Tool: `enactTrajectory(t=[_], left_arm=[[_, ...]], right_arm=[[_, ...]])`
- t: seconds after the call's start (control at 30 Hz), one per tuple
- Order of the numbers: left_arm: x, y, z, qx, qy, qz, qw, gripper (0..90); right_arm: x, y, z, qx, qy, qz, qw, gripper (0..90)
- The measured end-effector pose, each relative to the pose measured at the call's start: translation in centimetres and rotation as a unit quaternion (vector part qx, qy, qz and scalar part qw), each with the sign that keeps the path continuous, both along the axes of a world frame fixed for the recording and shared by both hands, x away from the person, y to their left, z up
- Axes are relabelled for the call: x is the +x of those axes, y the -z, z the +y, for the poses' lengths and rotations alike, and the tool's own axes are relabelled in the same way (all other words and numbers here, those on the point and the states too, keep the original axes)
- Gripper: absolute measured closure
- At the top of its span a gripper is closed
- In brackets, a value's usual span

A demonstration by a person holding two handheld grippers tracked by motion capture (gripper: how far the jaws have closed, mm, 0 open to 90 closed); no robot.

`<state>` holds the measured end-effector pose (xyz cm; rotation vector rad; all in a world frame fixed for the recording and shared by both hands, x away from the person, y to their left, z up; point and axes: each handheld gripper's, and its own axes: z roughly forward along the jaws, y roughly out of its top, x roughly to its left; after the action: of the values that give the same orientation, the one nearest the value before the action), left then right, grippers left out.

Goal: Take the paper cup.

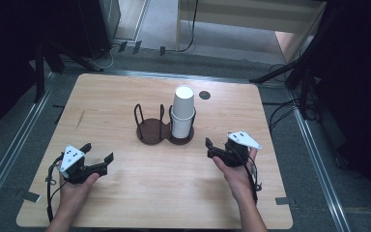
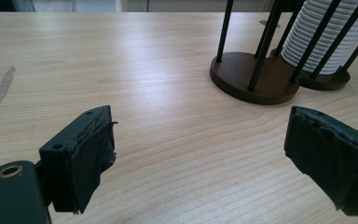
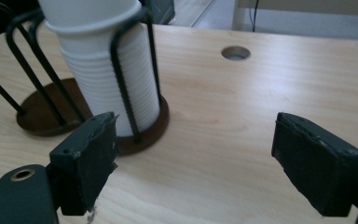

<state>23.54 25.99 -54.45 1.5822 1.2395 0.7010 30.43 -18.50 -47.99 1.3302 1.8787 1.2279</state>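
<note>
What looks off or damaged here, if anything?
Nothing spilled or askew. The cup stack stands upright in the holder. Two small oddities: the left gripper's pads look frayed and torn, and a pale scuff mark streaks the table.

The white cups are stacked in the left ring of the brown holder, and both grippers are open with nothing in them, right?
Not quite. The white cups stand in the right ring of the brown holder, as the high view shows. The left ring is empty. The rest is right.

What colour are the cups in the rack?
White cups; the right gripper view shows them best.
</note>
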Motion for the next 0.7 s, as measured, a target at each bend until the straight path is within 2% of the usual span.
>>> enactTrajectory(t=[0.17,0.2,0.3,0.47,0.7], left_arm=[[0.1,0.0,0.0,-0.001,0.003,0.001,1.0,8.5],[0.1,0.0,0.0,-0.002,0.002,0.001,1.0,8.5],[0.1,0.0,0.0,-0.004,0.004,0.002,1.0,8.5],[0.1,0.0,0.1,-0.004,0.007,0.002,1.0,8.5],[0.2,0.0,0.1,-0.006,0.009,0.003,0.9999,8.5]], right_arm=[[1.4,-1.2,2.6,0.002,-0.015,-0.008,0.9999,13.4],[2.0,-1.5,3.6,0.005,-0.02,-0.009,0.9997,13.2],[2.5,-1.6,4.4,0.004,-0.025,-0.01,0.9996,13.1],[3.8,-2.4,6.8,0.006,-0.037,-0.02,0.9991,12.8],[4.9,-3.2,8.6,0.008,-0.043,-0.031,0.9986,13.0]])
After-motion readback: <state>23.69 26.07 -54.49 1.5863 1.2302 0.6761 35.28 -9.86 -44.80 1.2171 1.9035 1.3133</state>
